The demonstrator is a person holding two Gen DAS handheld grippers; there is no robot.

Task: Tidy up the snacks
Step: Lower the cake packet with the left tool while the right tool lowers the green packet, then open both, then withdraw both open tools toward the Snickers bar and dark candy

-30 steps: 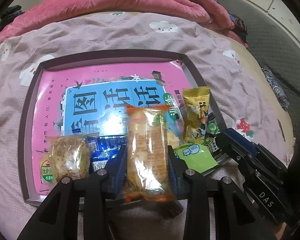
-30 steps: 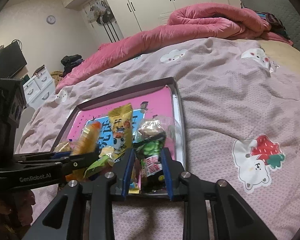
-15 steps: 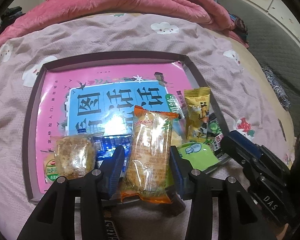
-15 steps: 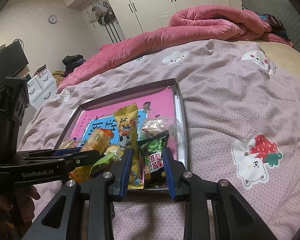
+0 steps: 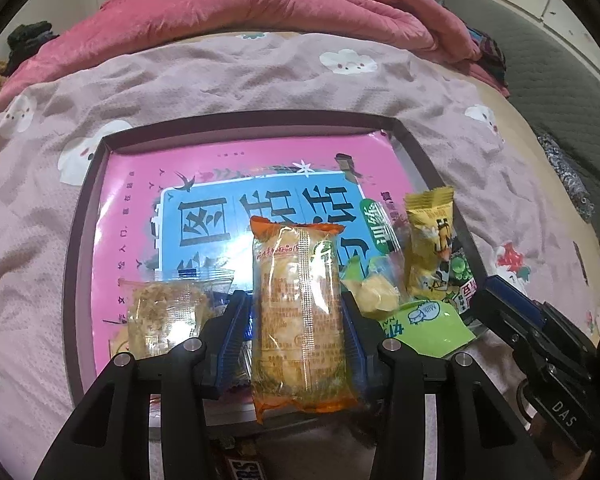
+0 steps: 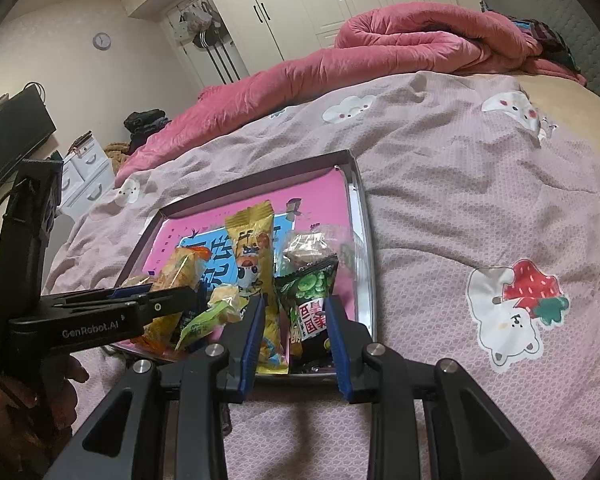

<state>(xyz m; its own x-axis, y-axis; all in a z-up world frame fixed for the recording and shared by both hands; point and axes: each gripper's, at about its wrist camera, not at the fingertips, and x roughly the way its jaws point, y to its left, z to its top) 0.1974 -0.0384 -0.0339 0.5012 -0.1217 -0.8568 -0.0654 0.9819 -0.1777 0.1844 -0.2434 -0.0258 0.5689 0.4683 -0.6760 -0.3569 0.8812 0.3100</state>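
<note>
Low in the left of the right-wrist view, "GenRobot.AI" stands in pale letters on the left gripper (image 6: 180, 304), on its black arm. At the lower right of the left-wrist view, "DAS" is printed on the right gripper (image 5: 500, 300). Large Chinese characters fill the blue panel of the pink sheet (image 5: 228, 168) mid-frame

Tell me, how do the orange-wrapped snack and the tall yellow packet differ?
The orange-wrapped snack is see-through, showing pale food; the yellow packet is opaque with a cartoon print. The orange one sits between the left gripper's fingers and overhangs the tray's near edge; the yellow one lies farther in, toward the right rim. Both are sealed pillow packs.
</note>
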